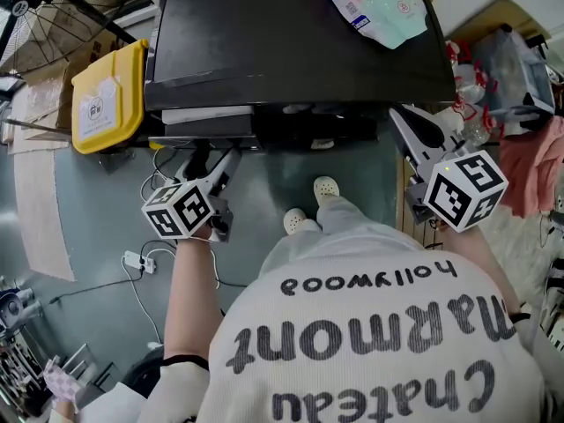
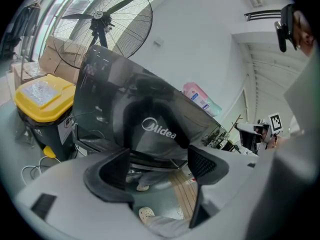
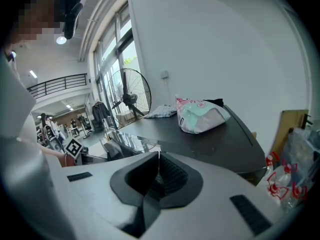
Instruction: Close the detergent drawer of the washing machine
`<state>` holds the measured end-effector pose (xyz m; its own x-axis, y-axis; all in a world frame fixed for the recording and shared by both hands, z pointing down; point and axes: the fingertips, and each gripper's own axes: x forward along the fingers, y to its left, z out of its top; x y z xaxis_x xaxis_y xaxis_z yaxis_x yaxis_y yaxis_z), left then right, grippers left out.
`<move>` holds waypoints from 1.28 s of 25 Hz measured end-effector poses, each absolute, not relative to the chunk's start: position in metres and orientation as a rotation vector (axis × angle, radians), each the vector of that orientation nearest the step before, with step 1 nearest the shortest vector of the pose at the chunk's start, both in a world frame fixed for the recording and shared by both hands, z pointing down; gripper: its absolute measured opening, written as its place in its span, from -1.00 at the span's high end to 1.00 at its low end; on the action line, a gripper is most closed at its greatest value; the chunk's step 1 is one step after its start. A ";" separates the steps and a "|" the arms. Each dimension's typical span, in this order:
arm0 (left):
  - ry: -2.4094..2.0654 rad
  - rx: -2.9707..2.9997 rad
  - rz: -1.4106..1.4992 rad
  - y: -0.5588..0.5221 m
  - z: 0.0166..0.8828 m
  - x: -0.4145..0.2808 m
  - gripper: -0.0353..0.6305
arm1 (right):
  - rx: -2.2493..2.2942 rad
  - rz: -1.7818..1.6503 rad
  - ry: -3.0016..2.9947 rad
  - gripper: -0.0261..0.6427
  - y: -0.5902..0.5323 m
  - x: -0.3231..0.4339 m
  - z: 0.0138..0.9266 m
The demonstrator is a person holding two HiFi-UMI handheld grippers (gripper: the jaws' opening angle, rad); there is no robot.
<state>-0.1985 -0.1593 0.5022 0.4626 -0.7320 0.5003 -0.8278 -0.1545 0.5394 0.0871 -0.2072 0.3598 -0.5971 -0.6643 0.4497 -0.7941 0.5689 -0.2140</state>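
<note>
Your left gripper hangs wide open (nothing between its jaws) in front of the washing machine; your right gripper, at its right corner, is pinched together, empty.

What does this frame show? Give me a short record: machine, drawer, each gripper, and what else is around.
machine: black Midea washing machine, seen from above
drawer: detergent drawer appears to stick out at the front left, not yet closed
left gripper: open, nothing between its jaws, pointed at the drawer
right gripper: shut, empty, near the machine's right front corner
on top: pink and mint plastic packet
beside: yellow-lidded bin, left of the machine
</note>
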 end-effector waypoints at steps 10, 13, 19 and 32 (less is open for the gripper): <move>-1.309 1.916 0.145 -0.160 0.502 -0.200 -0.20 | 1.191 0.571 -2.480 0.83 -0.209 0.086 0.361; -1.312 1.926 0.144 -0.161 0.500 -0.200 -0.20 | 1.190 0.571 -2.479 0.83 -0.209 0.086 0.361; -1.323 1.915 0.128 -0.172 0.499 -0.202 -0.19 | 1.191 0.574 -2.478 0.83 -0.209 0.086 0.361; -1.325 1.909 0.133 -0.178 0.499 -0.201 -0.19 | 1.222 0.587 -2.468 0.83 -0.214 0.099 0.363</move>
<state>-0.2015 -0.1778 0.4991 0.4476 -0.7461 0.4930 -0.8293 -0.1400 0.5410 0.0988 -0.2140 0.3628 -0.5805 -0.6741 0.4568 -0.8075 0.5486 -0.2167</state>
